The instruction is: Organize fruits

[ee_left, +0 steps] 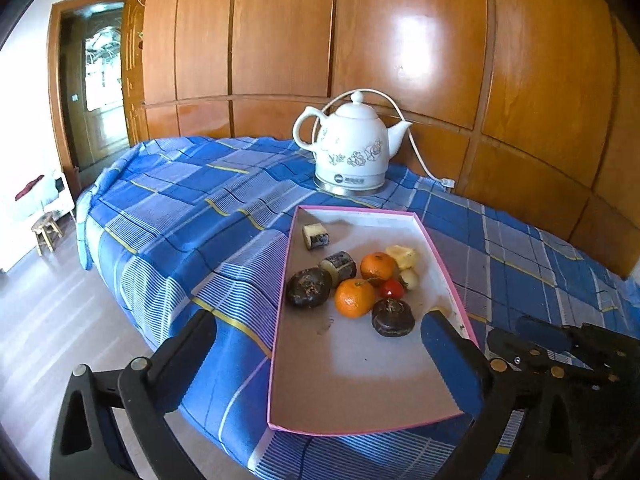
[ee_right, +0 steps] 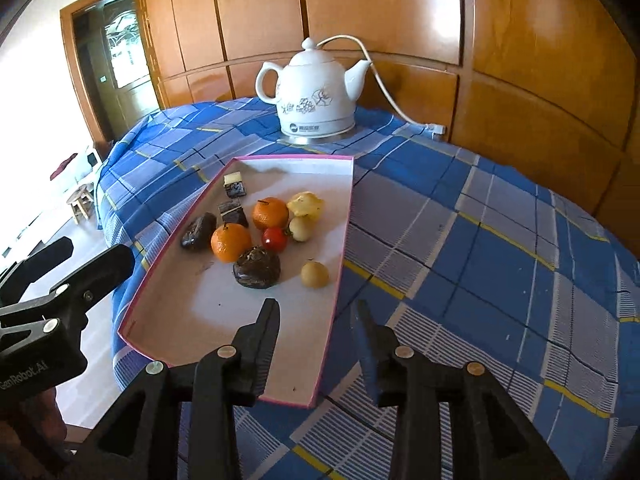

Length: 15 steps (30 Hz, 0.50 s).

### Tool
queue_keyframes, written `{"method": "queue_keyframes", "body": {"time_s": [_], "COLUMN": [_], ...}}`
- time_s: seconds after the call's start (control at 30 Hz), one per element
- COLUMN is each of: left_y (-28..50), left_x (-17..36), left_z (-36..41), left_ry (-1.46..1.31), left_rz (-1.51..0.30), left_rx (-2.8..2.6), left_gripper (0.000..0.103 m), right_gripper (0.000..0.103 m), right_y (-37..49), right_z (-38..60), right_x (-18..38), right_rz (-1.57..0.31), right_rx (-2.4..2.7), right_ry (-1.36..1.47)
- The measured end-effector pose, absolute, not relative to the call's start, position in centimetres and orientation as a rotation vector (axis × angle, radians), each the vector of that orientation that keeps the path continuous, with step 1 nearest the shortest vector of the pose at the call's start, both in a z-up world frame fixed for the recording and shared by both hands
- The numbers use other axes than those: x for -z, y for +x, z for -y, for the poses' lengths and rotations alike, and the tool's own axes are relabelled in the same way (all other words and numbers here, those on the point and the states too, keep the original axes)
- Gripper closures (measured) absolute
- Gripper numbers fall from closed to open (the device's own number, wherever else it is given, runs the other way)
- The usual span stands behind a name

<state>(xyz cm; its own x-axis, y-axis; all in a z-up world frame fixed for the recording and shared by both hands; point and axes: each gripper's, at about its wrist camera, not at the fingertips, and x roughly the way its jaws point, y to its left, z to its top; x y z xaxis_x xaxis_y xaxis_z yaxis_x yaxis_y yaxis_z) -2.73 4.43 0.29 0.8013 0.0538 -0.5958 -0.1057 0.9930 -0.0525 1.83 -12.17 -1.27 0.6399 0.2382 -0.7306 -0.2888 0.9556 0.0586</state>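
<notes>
Both grippers hang empty over the near end of the tray (ee_right: 338, 248): left gripper (ee_left: 320, 344) spread wide, right gripper (ee_right: 316, 320) parted a little, nothing between either pair of fingers. Every fruit (ee_right: 248, 236) I see lies inside the tray, clustered at its middle, toward the kettle (ee_right: 316, 96). I judge placing finished; next, I should back off or tidy the cluster.

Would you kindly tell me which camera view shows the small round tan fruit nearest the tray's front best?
The right wrist view: the small round tan fruit lies fully exposed. In the left wrist view a blue finger pad hides it.
</notes>
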Motion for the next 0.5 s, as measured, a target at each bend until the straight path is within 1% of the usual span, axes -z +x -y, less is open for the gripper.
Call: {"method": "queue_keyframes", "body": {"time_s": [0.5], "left_y": [-3.15], "left_x": [-0.6], "left_z": [-4.16], "left_ry": [-0.06], "left_rz": [-0.603], "left_rx": [-0.134], "left_gripper": [0.0], "right_gripper": [0.066], "right_y": [1.43], "right_z": [11.8], "right_x": [1.15], "right_rz": [-0.816], "right_rx": [-0.312], "right_ry": [-0.066]}}
